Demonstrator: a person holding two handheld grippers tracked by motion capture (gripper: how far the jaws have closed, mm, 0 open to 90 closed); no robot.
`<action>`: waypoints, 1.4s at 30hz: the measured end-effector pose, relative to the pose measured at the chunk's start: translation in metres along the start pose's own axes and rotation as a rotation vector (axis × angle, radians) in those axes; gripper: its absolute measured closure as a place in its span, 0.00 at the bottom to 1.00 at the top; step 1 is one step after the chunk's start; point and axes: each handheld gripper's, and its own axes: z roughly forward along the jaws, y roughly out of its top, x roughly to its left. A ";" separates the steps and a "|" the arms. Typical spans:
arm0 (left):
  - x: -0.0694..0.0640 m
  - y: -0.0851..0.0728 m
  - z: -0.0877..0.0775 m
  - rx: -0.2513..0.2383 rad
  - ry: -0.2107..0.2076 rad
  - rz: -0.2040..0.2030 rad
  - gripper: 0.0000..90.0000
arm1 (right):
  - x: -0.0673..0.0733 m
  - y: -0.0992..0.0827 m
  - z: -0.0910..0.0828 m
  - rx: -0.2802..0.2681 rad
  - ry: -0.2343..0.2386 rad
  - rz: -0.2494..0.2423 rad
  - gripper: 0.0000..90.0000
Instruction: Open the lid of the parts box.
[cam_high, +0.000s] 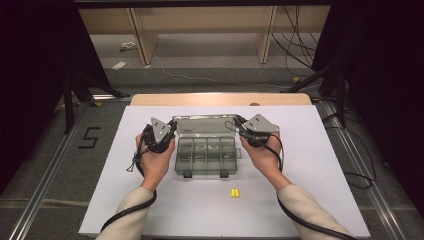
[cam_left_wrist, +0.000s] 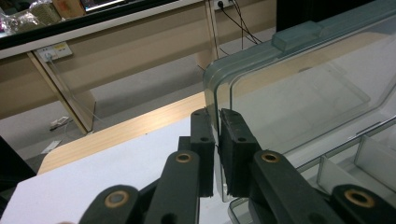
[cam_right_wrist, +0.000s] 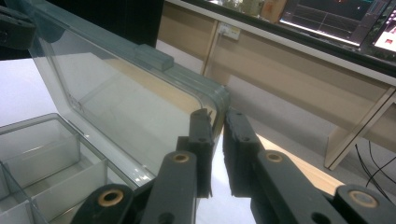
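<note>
Both claws are closed on the raised clear lid (cam_high: 204, 125) of a compartment box (cam_high: 207, 156): the left claw (cam_left_wrist: 217, 122) is clamped on the lid's left edge, the right claw (cam_right_wrist: 216, 122) on its right edge, with the thin plastic pinched between the pads. The box is set near the middle of the white surface (cam_high: 310, 165), toward its far edge. Two small yellow pieces (cam_high: 235, 192) are seen closer to the near edge.

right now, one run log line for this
left hand-held gripper: shut on lid | right hand-held gripper: shut on lid | box: open
</note>
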 end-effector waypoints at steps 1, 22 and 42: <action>0.000 0.000 0.000 -0.002 -0.001 -0.010 0.93 | 0.000 0.000 0.000 0.000 0.000 0.000 0.92; 0.001 0.000 0.005 0.001 0.011 -0.056 0.94 | -0.002 -0.001 0.005 -0.001 -0.006 0.015 0.92; 0.003 -0.001 0.011 0.016 0.002 -0.072 0.94 | -0.003 -0.003 0.010 0.006 -0.009 0.026 0.92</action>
